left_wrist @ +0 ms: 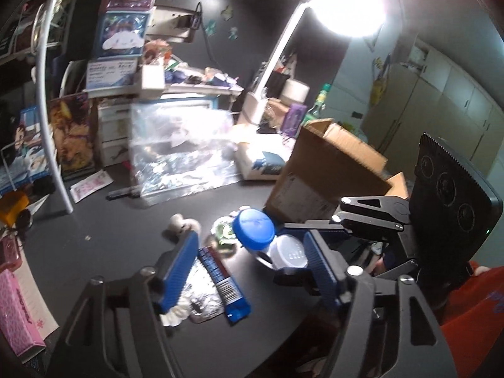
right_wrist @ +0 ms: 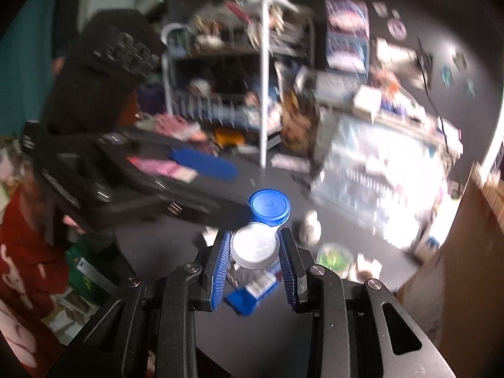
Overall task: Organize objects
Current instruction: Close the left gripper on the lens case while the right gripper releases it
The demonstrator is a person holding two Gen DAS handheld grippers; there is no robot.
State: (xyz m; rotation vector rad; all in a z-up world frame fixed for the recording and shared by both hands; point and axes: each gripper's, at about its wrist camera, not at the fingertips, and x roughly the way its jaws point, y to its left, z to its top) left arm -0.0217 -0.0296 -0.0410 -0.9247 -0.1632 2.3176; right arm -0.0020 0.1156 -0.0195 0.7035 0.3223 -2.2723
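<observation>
We hold the small jar [right_wrist: 253,252] above the desk [right_wrist: 267,182], right gripper [right_wrist: 255,267] clamped round its body; left gripper [left_wrist: 252,271] spread apart. It looks light, slick plastic, flip lid [right_wrist: 269,206] dangling open.

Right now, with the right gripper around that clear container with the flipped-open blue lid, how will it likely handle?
The clear container looks like thin, light plastic, probably slippery between the right gripper pads. Its blue lid hangs open to one side, so it may swing or snag. Round, so it would likely roll if dropped.

Clear jar [right_wrist: 253,252], blue flip lid [right_wrist: 269,209] hinged open, foil seal intact, upright above desk.
</observation>
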